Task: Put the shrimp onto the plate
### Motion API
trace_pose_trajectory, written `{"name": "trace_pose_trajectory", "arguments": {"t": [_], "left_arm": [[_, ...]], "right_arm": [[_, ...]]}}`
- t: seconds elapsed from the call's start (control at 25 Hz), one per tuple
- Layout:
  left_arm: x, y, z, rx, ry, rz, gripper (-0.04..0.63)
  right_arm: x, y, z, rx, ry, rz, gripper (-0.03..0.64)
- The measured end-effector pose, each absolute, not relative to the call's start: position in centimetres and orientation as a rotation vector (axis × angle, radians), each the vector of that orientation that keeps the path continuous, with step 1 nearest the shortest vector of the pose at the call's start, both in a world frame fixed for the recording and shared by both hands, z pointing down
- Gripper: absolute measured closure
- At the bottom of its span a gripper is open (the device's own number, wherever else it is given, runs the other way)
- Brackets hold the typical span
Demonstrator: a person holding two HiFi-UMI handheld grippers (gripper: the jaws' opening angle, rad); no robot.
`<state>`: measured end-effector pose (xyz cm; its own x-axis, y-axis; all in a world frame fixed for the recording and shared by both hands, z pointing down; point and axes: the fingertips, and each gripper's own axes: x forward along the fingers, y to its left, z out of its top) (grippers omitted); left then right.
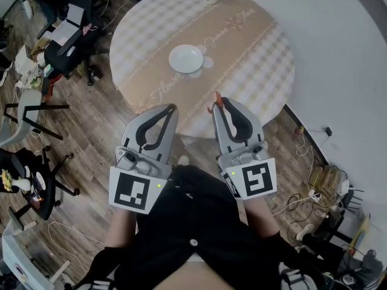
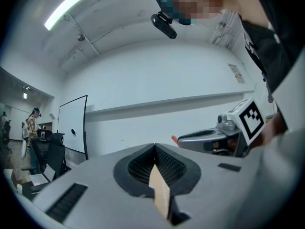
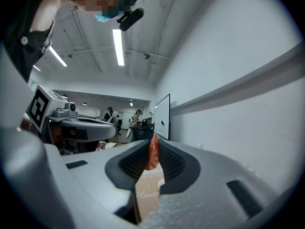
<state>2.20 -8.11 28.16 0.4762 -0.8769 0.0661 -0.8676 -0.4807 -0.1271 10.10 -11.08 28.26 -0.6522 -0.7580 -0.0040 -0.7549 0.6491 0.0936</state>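
- Orange shrimp (image 3: 152, 152) sits pinched in my right gripper (image 1: 221, 104), jaws clamped on it, lower centre of the head view.
- My left gripper (image 1: 173, 107) is closed on nothing.
- The white plate (image 1: 173, 60) in the upper centre looks bare, so I judge carrying and release remain.

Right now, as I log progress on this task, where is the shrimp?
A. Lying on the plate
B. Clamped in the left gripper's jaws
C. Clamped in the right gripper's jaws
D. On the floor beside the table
C: the orange shrimp is pinched between the jaws of the right gripper, held near the table's edge, and the white plate farther in on the table has nothing on it.
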Motion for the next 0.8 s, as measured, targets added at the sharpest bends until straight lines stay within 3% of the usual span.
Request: {"name": "trace_pose_trajectory", "arguments": {"t": [0.8], "left_arm": [[2.2,-10.2,27.7,-2.681,1.449,-0.192,0.592]], "right_arm": [[10.2,-12.7,28.0,1.4,-2.768,-0.124,0.571]]}}
